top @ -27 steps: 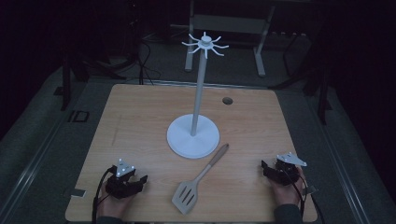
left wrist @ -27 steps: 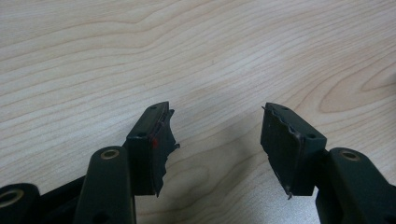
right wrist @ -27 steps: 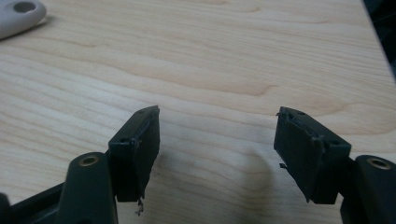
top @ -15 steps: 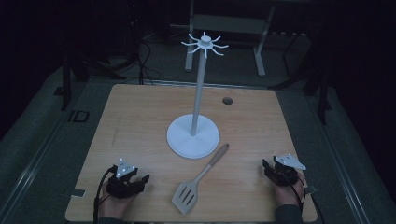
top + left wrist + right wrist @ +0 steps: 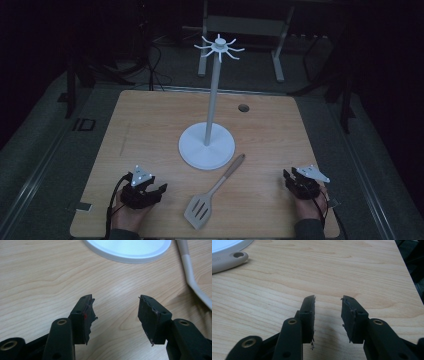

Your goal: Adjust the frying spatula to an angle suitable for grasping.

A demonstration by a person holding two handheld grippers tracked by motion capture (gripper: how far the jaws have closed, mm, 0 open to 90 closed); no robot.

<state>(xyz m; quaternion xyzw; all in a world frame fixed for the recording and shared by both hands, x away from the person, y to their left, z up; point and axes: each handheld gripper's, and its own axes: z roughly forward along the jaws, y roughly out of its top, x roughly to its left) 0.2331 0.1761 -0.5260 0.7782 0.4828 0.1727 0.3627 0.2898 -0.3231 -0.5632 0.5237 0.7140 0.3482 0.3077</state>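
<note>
Nothing has been picked up yet. The spatula (image 5: 214, 192) lies flat on the wooden table (image 5: 150, 130), its handle tip just beside the round base of the white hook stand (image 5: 207, 145). The left gripper (image 5: 150, 191) rests near the table's front edge with its jaws apart and nothing in them. So does the right gripper (image 5: 295, 181). The whole job looks still to do, likely hanging the spatula on a hook.

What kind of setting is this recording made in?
Most likely a dim lab or recording room, not a kitchen: one bare wooden table holds a white hook stand and a spatula, and metal frame legs and cables stand on the dark floor behind.
</note>
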